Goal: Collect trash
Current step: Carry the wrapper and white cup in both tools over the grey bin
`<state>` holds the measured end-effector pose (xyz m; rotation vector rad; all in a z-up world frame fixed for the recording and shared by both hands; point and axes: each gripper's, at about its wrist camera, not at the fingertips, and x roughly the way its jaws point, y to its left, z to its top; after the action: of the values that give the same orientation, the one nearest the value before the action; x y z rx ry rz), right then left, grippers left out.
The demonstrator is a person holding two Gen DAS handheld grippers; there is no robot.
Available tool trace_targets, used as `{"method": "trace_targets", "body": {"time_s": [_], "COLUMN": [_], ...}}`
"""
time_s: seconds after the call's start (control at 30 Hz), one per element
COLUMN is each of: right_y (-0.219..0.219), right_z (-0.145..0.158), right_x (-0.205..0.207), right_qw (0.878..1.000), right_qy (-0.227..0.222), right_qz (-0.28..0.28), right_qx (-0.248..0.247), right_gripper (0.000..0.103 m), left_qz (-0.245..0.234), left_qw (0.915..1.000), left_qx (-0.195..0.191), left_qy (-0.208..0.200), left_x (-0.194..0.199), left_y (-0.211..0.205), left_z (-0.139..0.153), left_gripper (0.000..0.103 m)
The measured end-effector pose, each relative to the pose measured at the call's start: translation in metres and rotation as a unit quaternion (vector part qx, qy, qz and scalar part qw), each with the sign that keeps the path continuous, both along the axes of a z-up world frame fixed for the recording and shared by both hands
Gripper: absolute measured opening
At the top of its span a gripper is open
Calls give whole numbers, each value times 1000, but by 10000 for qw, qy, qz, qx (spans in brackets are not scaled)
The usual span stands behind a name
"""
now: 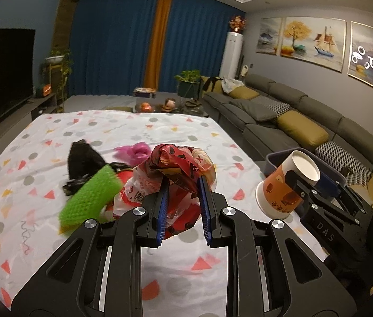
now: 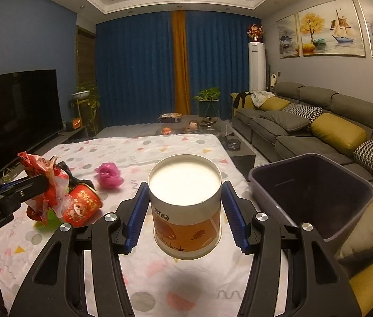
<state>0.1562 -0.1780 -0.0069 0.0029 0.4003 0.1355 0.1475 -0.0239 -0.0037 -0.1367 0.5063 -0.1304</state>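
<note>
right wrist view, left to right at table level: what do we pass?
left gripper clamped on the red plastic bag → red cup lying on its side → pink wad → paper cup in the right gripper → dark bin

Your left claw (image 1: 182,185), low in the frame's middle, has its blue pads pinched on a crumpled red wrapper (image 1: 178,166). Your right claw (image 2: 185,198), low centre and tipped slightly downward, clamps a paper cup (image 2: 186,211) between both pads.
</note>
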Motion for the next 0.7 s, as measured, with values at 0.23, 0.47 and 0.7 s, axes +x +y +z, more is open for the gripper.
{"method": "trace_targets", "body": {"time_s": [0.23, 0.47, 0.7], "right_y": [-20, -42, -63], "right_z": [2, 3, 3], "right_x": [2, 4, 10], "right_qw": [9998, 9991, 9978], "right_qy": [-40, -60, -60], "right_qz": [-202, -411, -654], "right_qx": [-3, -28, -35], "right_gripper": [55, 55, 55], "left_qz": [-289, -574, -880], "left_qw": [9995, 9983, 9959], "left_qx": [92, 132, 188], "left_qy": [-23, 28, -35], "left_x": [11, 25, 39], "left_y": [-29, -58, -93], "left_z": [-1, -5, -4], "left_gripper": [21, 21, 21]}}
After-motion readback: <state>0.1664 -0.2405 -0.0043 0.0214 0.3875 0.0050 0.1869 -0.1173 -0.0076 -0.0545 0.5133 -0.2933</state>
